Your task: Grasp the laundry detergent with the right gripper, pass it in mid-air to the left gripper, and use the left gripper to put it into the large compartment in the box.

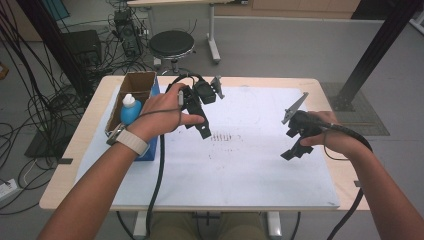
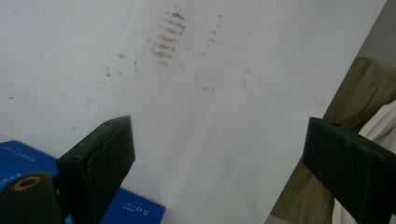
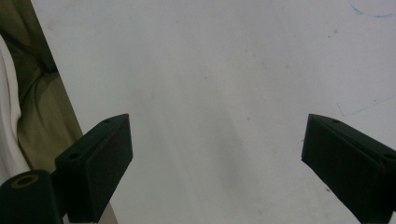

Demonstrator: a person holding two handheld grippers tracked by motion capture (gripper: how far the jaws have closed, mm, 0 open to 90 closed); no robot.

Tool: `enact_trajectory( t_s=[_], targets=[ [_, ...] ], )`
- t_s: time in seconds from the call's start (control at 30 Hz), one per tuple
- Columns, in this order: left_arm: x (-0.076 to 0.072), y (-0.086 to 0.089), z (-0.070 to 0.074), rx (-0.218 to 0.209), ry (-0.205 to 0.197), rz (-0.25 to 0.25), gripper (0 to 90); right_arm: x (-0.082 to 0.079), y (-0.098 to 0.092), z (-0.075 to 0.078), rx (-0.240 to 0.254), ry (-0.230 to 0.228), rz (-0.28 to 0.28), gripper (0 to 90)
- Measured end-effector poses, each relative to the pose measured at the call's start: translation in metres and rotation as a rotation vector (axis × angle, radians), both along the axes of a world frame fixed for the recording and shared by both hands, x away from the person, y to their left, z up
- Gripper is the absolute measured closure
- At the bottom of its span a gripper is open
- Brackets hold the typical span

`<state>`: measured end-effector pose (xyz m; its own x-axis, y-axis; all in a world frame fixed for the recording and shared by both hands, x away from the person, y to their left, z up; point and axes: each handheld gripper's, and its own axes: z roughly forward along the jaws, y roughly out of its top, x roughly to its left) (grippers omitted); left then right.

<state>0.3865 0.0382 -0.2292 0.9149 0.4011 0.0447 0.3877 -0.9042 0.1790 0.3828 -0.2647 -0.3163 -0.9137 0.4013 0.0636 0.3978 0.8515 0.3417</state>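
Note:
My left gripper (image 1: pixel 204 131) hovers over the white sheet (image 1: pixel 250 165) just right of the cardboard box (image 1: pixel 134 90), pointing down toward the near side. Its jaws stand wide apart with nothing between them (image 2: pixel 217 154). My right gripper (image 1: pixel 292 152) hangs over the right part of the sheet, jaws also wide apart and empty (image 3: pixel 217 154). A patch of brown smudge marks (image 1: pixel 224 137) lies on the sheet between the two grippers, and in the left gripper view the smudge marks (image 2: pixel 166 39) lie ahead of the jaws.
A blue and white bottle (image 1: pixel 130 110) stands in the open cardboard box at the table's left. A blue carton (image 2: pixel 133 207) lies against the box. Beyond the table are a round stool (image 1: pixel 171 45) and tangled cables (image 1: pixel 30 100). A black post (image 1: pixel 380 45) rises at the far right.

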Motion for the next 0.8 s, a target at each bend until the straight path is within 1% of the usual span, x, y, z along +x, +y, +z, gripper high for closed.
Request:
enact_trajectory(
  t_s=[0.03, 0.13, 0.17, 0.27, 0.33, 0.4, 0.47, 0.8],
  targets=[
    [0.000, -0.001, -0.001, 0.005, -0.004, -0.005, 9.8, 0.000, 0.000, 0.000, 0.000, 0.001, 0.001, 8.9],
    [-0.003, -0.005, -0.004, 0.003, 0.006, -0.022, 9.8, 0.000, 0.000, -0.001, 0.003, 0.001, 0.002, 8.9],
    [-0.004, -0.006, -0.005, 0.013, 0.006, -0.035, 9.8, 0.000, 0.000, -0.001, 0.003, 0.001, -0.001, 8.9],
    [-0.006, -0.008, -0.009, 0.027, 0.011, -0.045, 9.8, 0.000, 0.000, -0.001, 0.003, 0.001, -0.001, 8.9],
    [-0.005, -0.008, -0.012, 0.027, 0.016, -0.041, 9.7, 0.001, 0.000, -0.001, 0.002, 0.000, -0.002, 8.9],
    [-0.005, -0.008, -0.014, 0.031, 0.009, -0.043, 9.8, 0.001, 0.001, 0.000, 0.004, -0.001, 0.001, 8.9],
    [-0.005, -0.008, -0.014, 0.035, 0.014, -0.045, 9.7, 0.001, 0.001, 0.000, 0.003, -0.002, 0.001, 8.9],
    [-0.005, -0.008, -0.020, 0.031, 0.023, -0.046, 9.8, 0.003, 0.002, -0.003, 0.005, 0.000, 0.004, 8.9]
  ],
)
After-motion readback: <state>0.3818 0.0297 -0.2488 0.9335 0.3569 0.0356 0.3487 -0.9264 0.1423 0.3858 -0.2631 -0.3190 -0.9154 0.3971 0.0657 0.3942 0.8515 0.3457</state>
